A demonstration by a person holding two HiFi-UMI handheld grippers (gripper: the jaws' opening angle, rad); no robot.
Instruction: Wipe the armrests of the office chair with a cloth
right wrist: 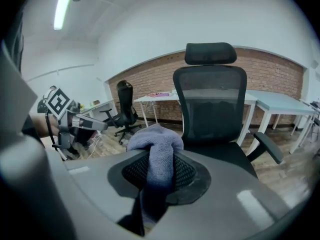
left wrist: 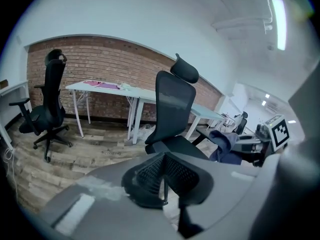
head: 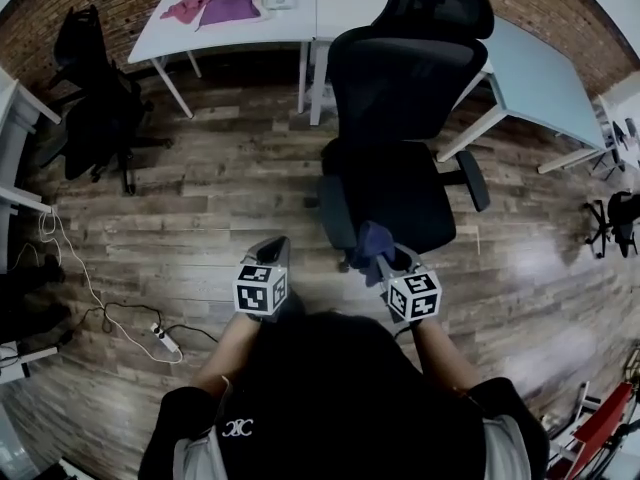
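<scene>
The black office chair (head: 400, 118) stands just in front of me, its back towards the tables. One armrest (head: 335, 213) is at its near left side and the other armrest (head: 474, 180) is at the right. My right gripper (head: 388, 260) is shut on a blue-grey cloth (head: 373, 243), held close to the near end of the left armrest; I cannot tell whether it touches. In the right gripper view the cloth (right wrist: 157, 154) bulges out between the jaws. My left gripper (head: 274, 250) hovers over the floor left of the chair, shut and holding nothing.
White tables (head: 240, 28) line the brick wall, with pink and purple cloths (head: 225, 6) on them. A pale blue table (head: 540, 73) stands at the right. A second black chair (head: 95, 108) is at the left. A power strip and its cable (head: 165, 343) lie on the wooden floor.
</scene>
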